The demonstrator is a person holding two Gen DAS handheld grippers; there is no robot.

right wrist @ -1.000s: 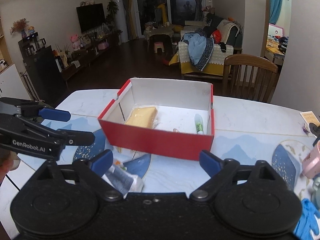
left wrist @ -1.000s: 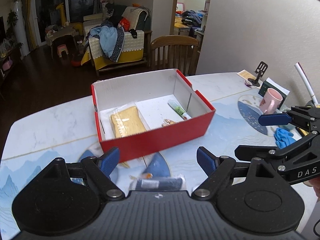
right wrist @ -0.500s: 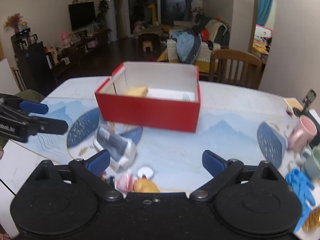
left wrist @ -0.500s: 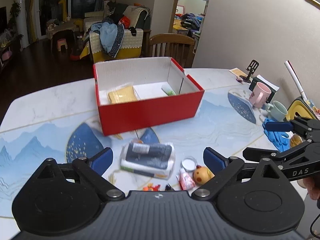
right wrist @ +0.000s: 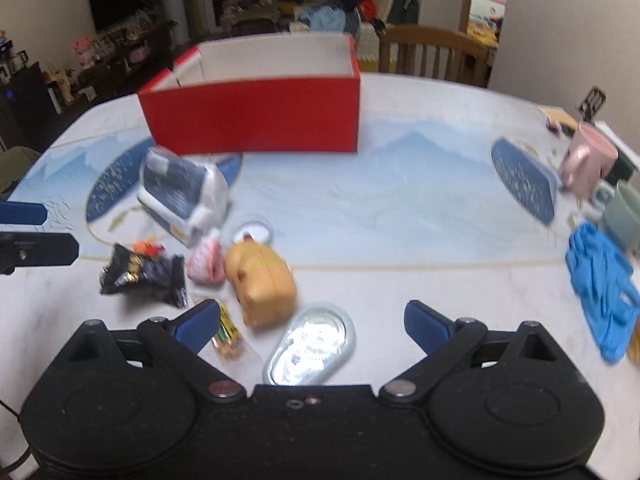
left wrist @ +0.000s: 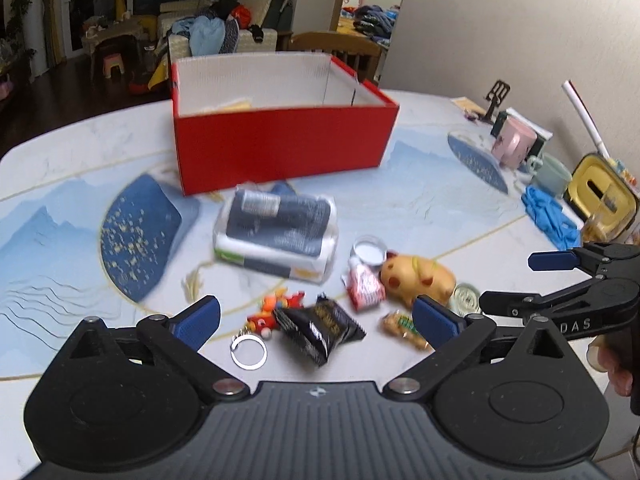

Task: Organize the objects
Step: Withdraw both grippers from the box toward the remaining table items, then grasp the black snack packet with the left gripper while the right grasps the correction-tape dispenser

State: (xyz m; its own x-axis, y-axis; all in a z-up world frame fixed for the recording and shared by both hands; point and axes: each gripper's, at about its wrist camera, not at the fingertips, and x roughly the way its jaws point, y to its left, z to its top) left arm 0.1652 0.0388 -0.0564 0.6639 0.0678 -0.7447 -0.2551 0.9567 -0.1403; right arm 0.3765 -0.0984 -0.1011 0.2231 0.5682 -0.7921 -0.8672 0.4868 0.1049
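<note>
The glossy marble-look worktop (left wrist: 400,184) has a smooth printed blue-and-gold finish. The red cardboard box (left wrist: 280,148) looks matt outside, with white ribbed card inside. A dark folded cloth in a clear shiny plastic wrapper (left wrist: 276,232) lies before it. The black crinkled foil snack packet (left wrist: 320,330) glints, and the thin metal key ring (left wrist: 249,352) shines. The yellow spotted toy animal (left wrist: 416,276) looks like smooth soft plastic. The blue rubber gloves (right wrist: 600,280) are matt; the pink ceramic mug (right wrist: 588,160) is glazed.
</note>
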